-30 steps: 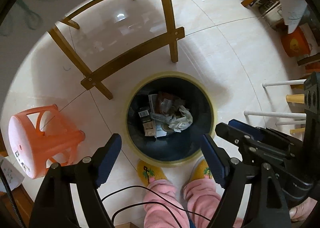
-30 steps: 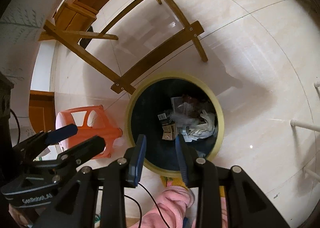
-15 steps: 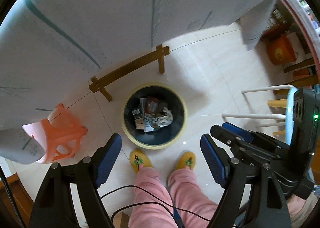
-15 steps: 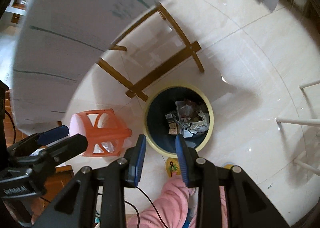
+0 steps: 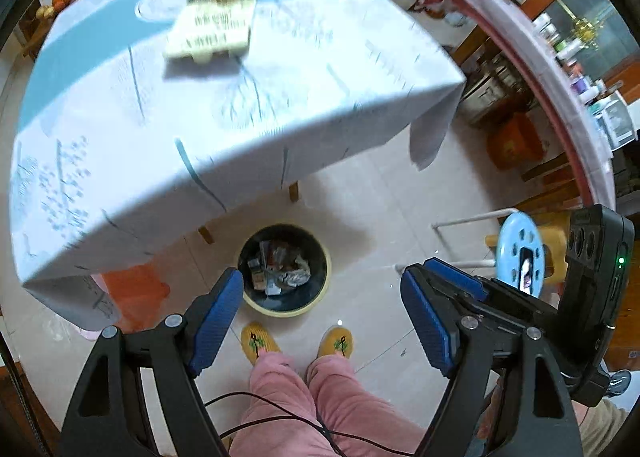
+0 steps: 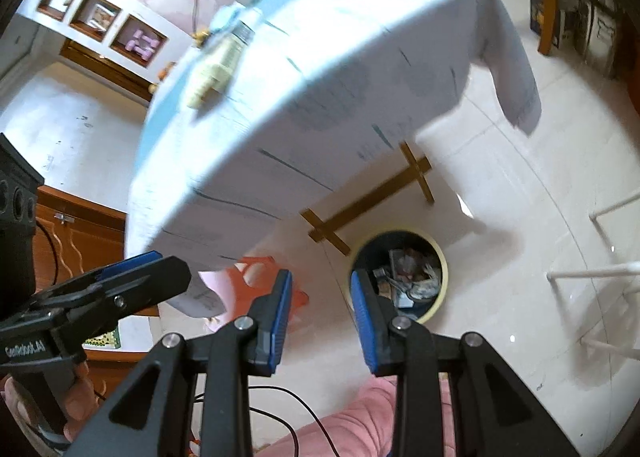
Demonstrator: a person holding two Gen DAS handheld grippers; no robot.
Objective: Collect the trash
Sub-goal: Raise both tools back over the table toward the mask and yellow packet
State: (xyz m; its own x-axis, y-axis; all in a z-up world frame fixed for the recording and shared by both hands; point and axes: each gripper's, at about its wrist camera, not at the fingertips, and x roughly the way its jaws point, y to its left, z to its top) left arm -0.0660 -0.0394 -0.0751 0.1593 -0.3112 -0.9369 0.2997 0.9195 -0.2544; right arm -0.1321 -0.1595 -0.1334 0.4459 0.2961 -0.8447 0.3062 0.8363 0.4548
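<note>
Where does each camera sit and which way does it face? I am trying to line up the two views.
Left wrist: sits on the left gripper, steeply down over the table and trash bin; shows its open fingers, pink trouser legs, yellow slippers, and the right gripper.
Right wrist: sits on the right gripper, tilted down at the table, bin and orange stool; shows its empty fingers and the left gripper.
Shared: table, bin, stool, pink legs.

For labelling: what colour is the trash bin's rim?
Pale yellow; the bin inside is dark. Clearest in the left wrist view.
</note>
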